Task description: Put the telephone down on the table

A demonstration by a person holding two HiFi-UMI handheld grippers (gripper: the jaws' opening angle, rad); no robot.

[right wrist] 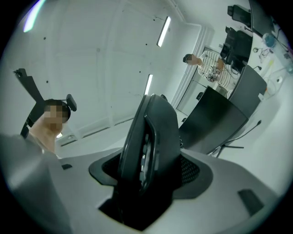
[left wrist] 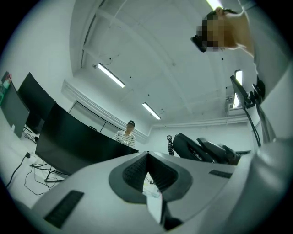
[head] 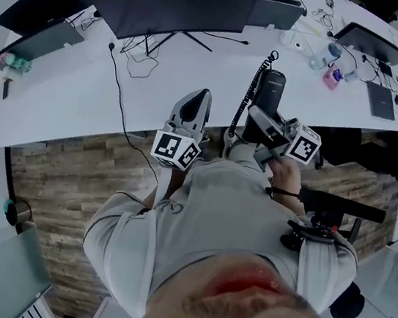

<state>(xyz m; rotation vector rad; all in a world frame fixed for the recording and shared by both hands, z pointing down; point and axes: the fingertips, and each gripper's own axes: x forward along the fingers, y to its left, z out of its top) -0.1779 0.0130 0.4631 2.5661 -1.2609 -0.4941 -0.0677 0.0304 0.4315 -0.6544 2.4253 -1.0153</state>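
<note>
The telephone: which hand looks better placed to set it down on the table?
Right. The right tool grips the telephone near the table's edge. The left tool is shut and empty beside it.

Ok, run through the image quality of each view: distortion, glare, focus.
Head view: strong fisheye bows the table edge into an arc; the light is flat, with no hard shadows. Left gripper view: black vignette corners; the ceiling strip light blows out white. Right gripper view: same vignette, and the telephone is an underexposed dark mass close to the lens.
</note>
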